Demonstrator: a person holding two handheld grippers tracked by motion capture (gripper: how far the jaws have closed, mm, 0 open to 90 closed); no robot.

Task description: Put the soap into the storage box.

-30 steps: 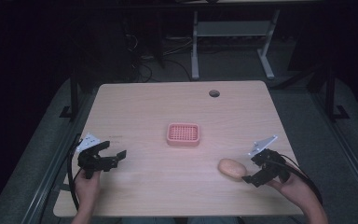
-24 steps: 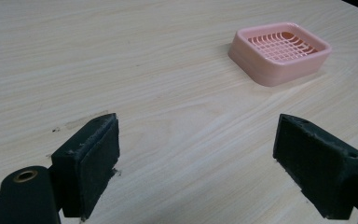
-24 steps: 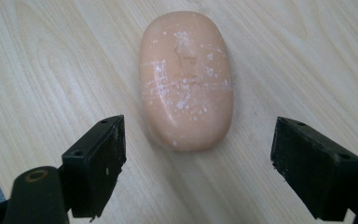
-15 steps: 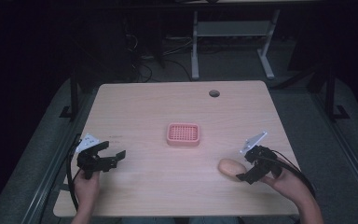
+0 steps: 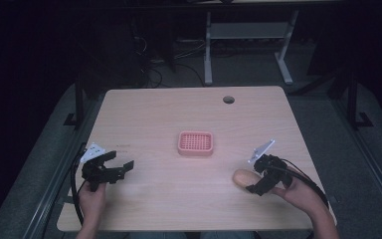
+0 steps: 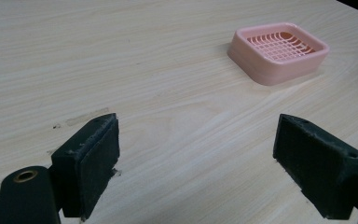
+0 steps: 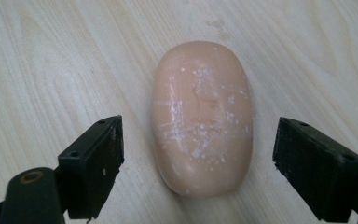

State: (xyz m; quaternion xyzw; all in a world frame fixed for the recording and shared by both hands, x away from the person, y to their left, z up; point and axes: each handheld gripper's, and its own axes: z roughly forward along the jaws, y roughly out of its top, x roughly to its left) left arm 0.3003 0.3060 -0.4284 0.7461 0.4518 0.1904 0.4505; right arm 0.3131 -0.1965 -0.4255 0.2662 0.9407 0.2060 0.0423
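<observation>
Right gripper view: the soap (image 7: 201, 116) is seen lying on the surface (image 7: 51, 56) between the spread jaws of the right tool (image 7: 214, 172), so the grasp is judged in hand, and closing on its sides is called for next.

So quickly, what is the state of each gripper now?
Left gripper: open, holding nothing, above bare table.
Right gripper: open, jaws on either side of the soap bar, not closed on it.

Dim high view, bright sharp close-ups.
</observation>
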